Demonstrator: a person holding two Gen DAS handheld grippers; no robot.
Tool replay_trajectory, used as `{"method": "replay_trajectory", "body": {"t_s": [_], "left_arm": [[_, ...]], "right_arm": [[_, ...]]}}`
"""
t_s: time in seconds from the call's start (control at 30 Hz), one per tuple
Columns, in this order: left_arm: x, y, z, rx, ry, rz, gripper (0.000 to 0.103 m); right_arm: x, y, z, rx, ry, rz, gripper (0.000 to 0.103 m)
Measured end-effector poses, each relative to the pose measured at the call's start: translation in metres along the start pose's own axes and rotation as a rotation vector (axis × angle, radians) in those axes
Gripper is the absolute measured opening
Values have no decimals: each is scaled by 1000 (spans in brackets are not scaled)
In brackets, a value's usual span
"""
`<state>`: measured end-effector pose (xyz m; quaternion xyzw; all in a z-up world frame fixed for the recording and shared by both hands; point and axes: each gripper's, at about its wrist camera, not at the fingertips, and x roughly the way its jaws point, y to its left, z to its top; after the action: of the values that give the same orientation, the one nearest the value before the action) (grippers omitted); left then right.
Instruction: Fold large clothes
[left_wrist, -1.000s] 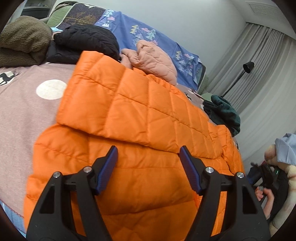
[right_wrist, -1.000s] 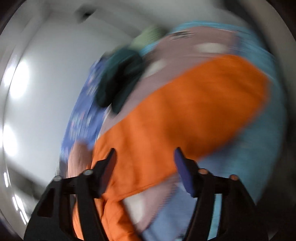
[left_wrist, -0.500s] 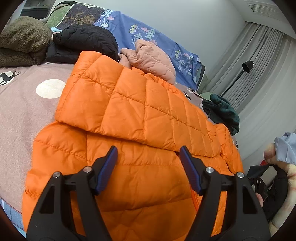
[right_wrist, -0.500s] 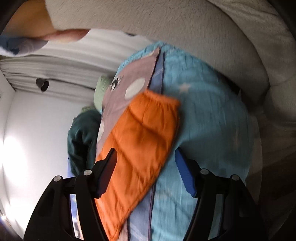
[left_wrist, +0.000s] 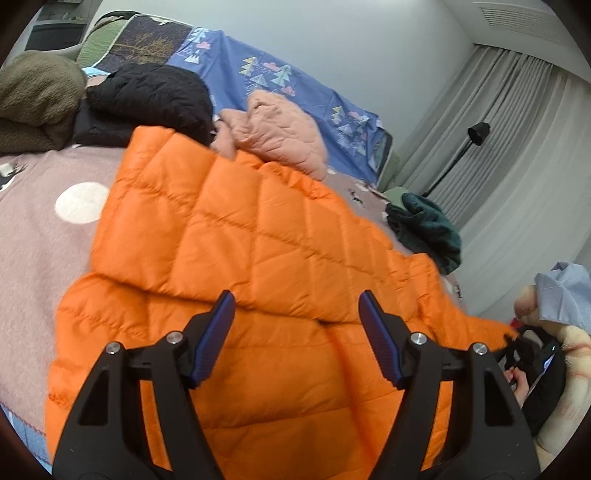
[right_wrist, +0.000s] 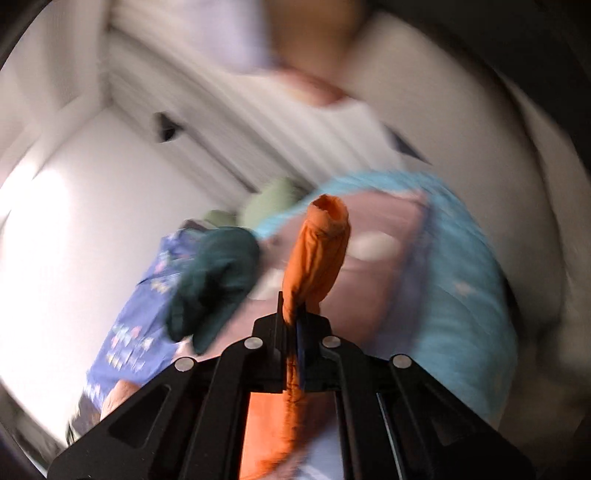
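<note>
An orange quilted puffer jacket (left_wrist: 236, 258) lies spread on the bed, one side folded over its body. My left gripper (left_wrist: 297, 332) is open and empty, hovering just above the jacket's near part. My right gripper (right_wrist: 291, 325) is shut on the jacket's orange sleeve (right_wrist: 319, 254), whose cuff sticks up past the jaws. The right wrist view is motion-blurred. In the left wrist view the right gripper (left_wrist: 517, 343) shows at the jacket's right end, held by a hand.
The bed has a pinkish blanket (left_wrist: 44, 236) with white dots. A black jacket (left_wrist: 147, 99), a pink quilted jacket (left_wrist: 280, 133), an olive blanket (left_wrist: 33, 99) and a dark green garment (left_wrist: 424, 225) lie along the far side. Curtains and a floor lamp (left_wrist: 476, 133) stand at right.
My right gripper went from open to shut on the orange sleeve and swung with it. My left gripper stayed open above the jacket, which shifted slightly.
</note>
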<state>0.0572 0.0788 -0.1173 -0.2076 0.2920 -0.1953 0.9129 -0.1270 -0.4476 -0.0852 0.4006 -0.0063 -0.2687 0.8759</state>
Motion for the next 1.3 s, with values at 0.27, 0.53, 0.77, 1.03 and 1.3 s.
{"method": "replay_trajectory", "body": {"t_s": [0.27,0.53,0.77,1.03,1.3], "left_arm": [[-9,-31,31,10,-46,-140,76],[-6,-35,73,-38,-52,-228,80],[14,-4,95,-187,-7,-277,81],[28,36,83,-255,48,-198,81],[44,67,76,-299,105,-161,10]], "right_arm": [[-8,136,-34,-213,154,414,4],[-3,238,-150,-395,469,674,3],[-8,291,-251,-547,718,771,3],[-26,301,-310,-714,834,776,3],[-35,303,-339,-754,904,763,11]]}}
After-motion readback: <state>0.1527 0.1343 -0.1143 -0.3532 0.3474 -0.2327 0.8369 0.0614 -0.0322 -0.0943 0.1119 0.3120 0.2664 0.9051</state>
